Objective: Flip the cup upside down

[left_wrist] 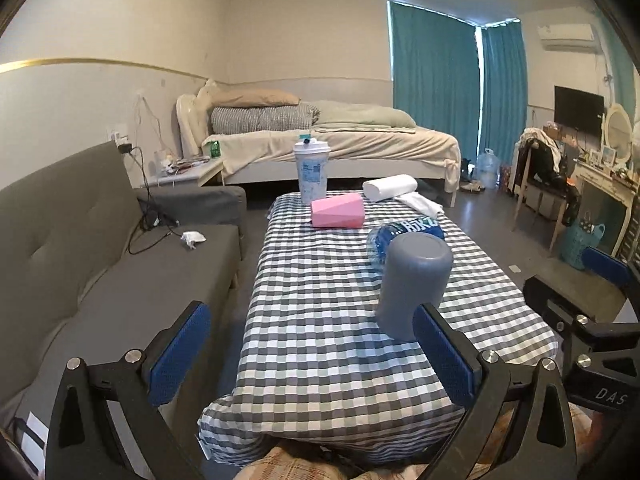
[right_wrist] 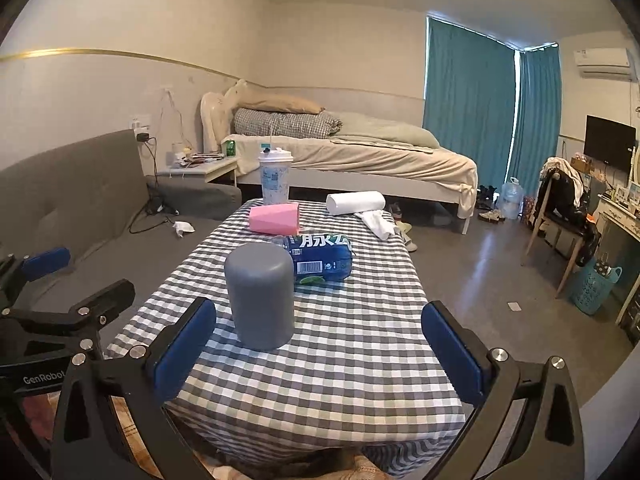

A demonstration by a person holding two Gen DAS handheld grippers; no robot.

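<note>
A table under a checked cloth (right_wrist: 320, 360) carries a grey cup (right_wrist: 260, 296) mouth-down near, a blue bottle (right_wrist: 324, 260) lying behind it, then a pink box (right_wrist: 274, 218), a lidded drink cup (right_wrist: 275, 180) and a white roll (right_wrist: 355, 202) far.

A blue bottle (right_wrist: 320, 258) lies on the checked tablecloth (right_wrist: 340, 360) near a pink box (right_wrist: 274, 218).

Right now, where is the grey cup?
The grey cup stands upside down on the checked tablecloth, near the table's front, just before the lying blue bottle. Both open grippers are short of it, touching nothing.
</note>
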